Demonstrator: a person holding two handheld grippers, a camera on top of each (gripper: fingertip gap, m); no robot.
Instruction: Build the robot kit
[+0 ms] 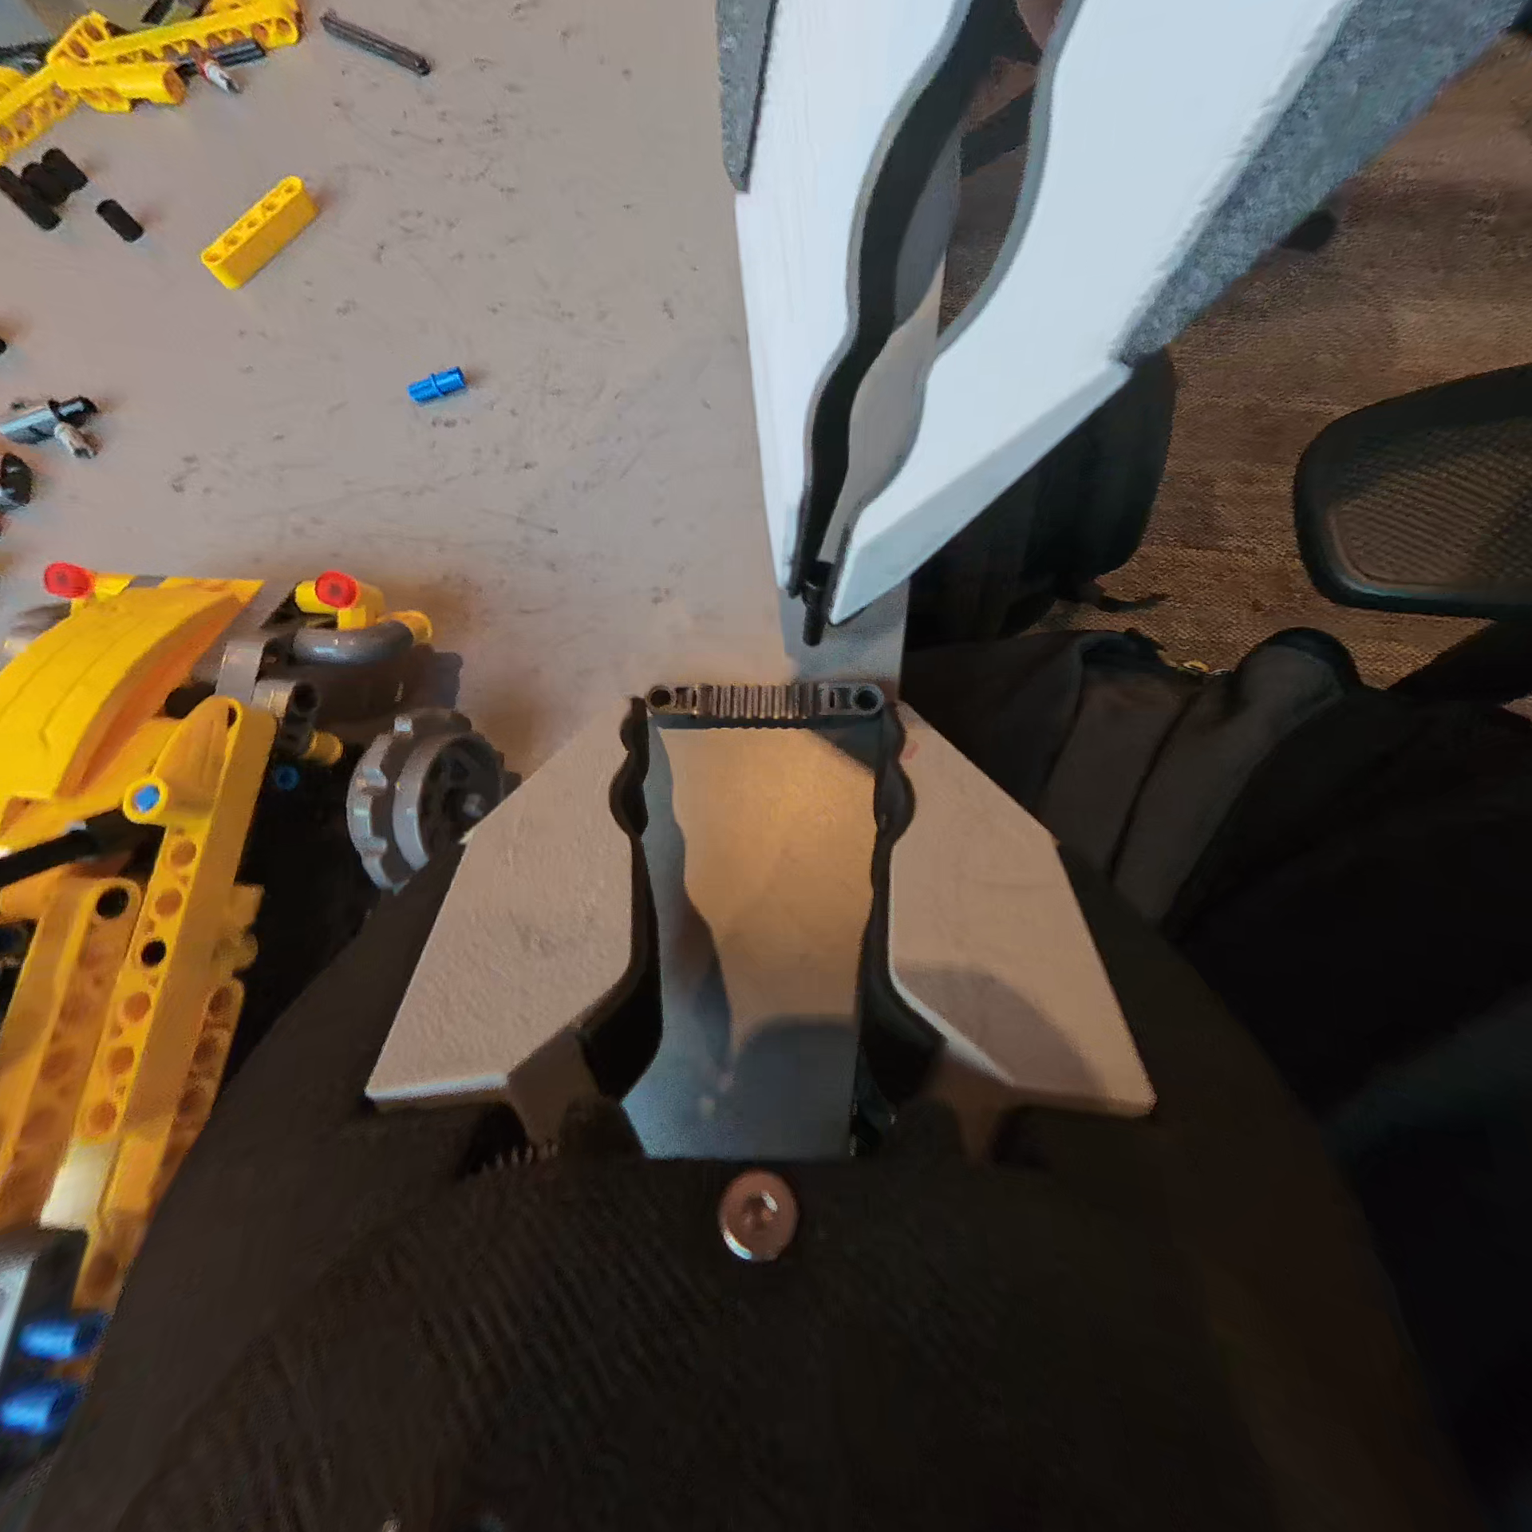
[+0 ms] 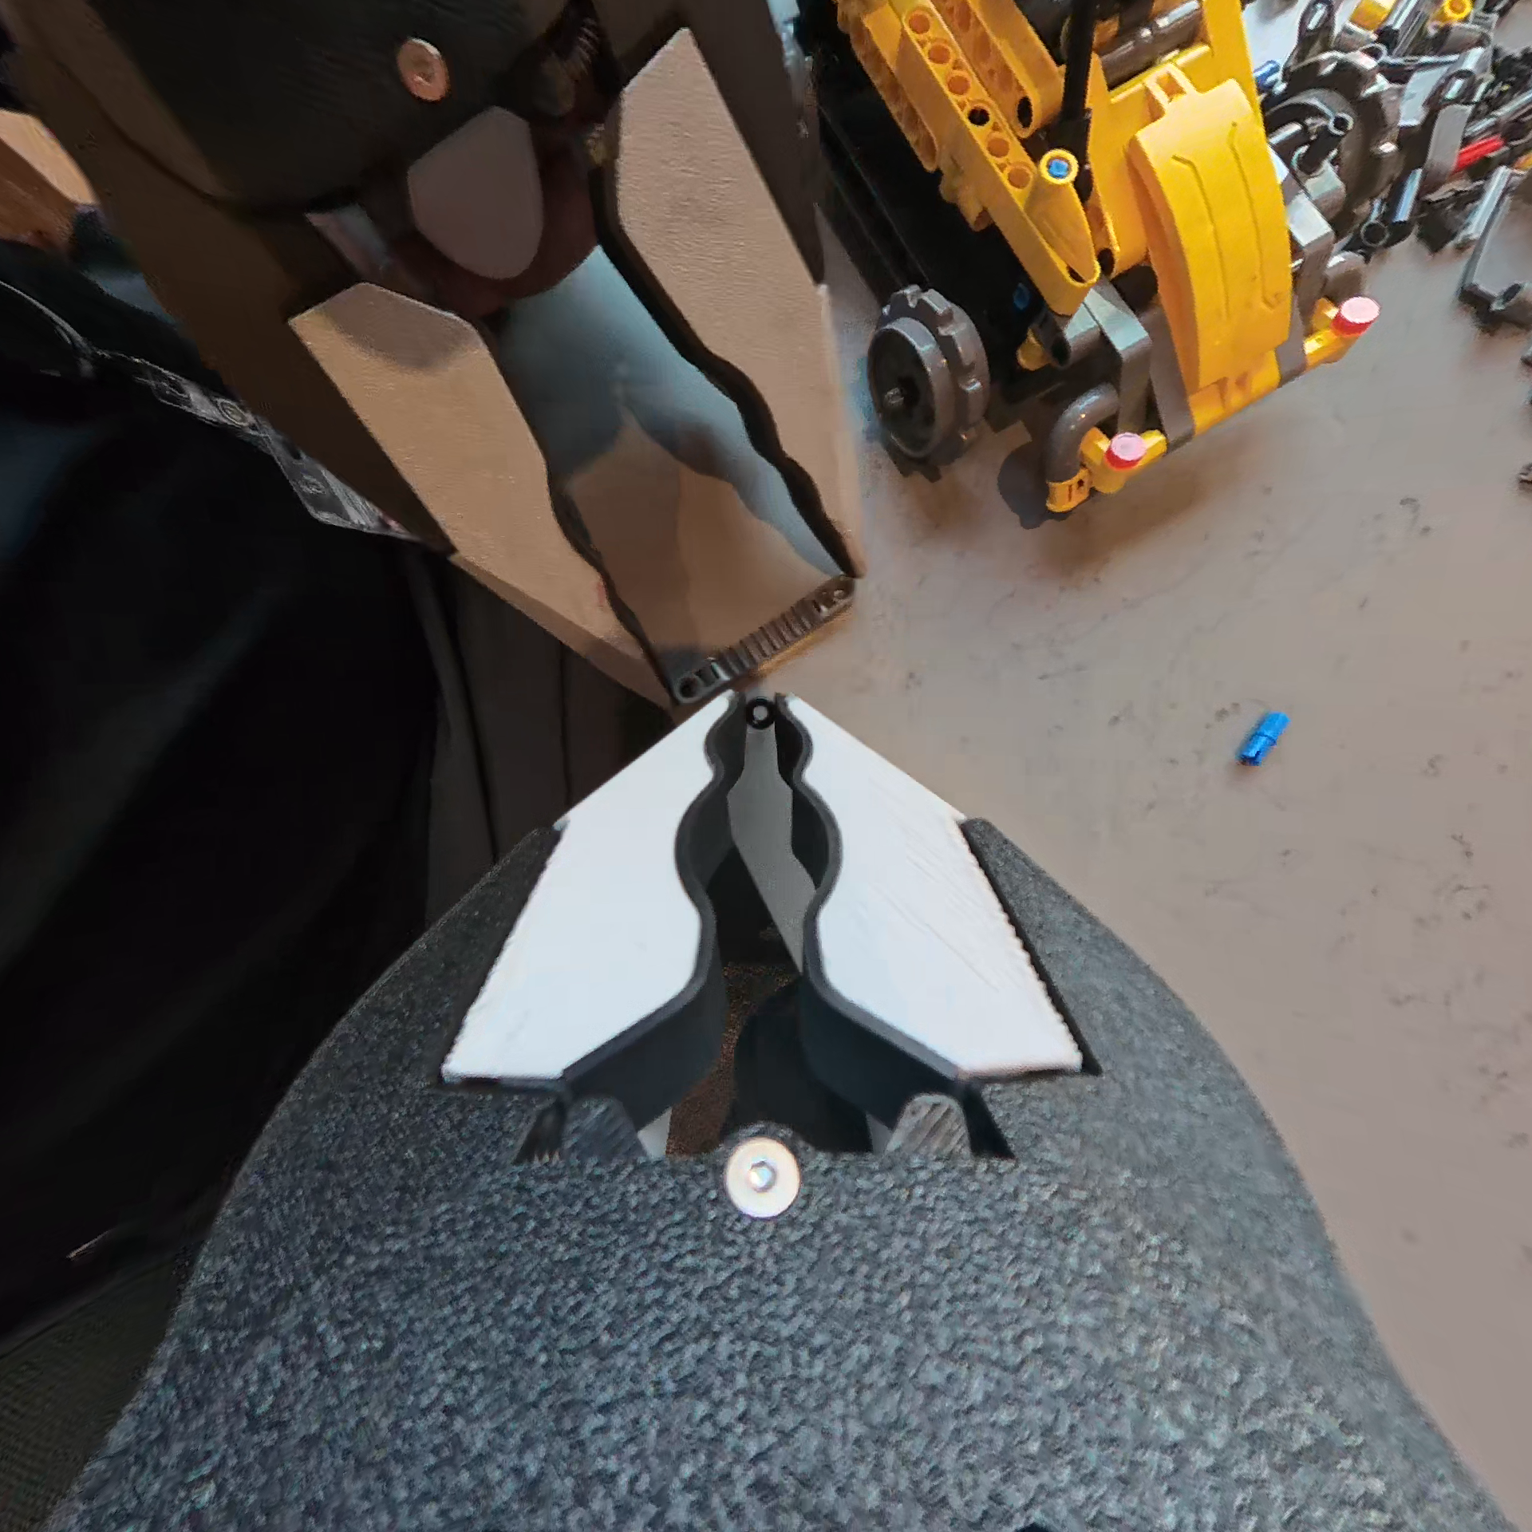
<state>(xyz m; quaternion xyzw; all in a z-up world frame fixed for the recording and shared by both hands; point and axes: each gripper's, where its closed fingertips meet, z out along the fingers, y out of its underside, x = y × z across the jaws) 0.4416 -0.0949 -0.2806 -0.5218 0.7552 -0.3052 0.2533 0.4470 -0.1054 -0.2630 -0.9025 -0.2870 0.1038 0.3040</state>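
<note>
My left gripper [image 1: 763,715] has grey fingers and is shut on a black toothed rack [image 1: 763,701], held lengthwise across its fingertips with a hole at each end. My right gripper [image 2: 758,718] has white fingers and is shut on a small black pin [image 2: 758,711]. The pin tip sits just in front of the rack [image 2: 767,634], near one of its end holes. In the left wrist view the right gripper [image 1: 816,584] comes down from above with the pin [image 1: 813,618] just above the rack. Both are held at the table's edge.
A yellow brick-built vehicle [image 1: 124,787] with a grey toothed wheel [image 1: 414,800] stands on the beige table [image 1: 539,414], also in the right wrist view [image 2: 1161,249]. A blue pin [image 1: 436,385], a yellow beam [image 1: 259,232] and loose parts lie around. A black bag [image 1: 1161,787] and chair [image 1: 1426,514] are beyond the edge. My two grippers' fingertips are within a few centimetres of each other.
</note>
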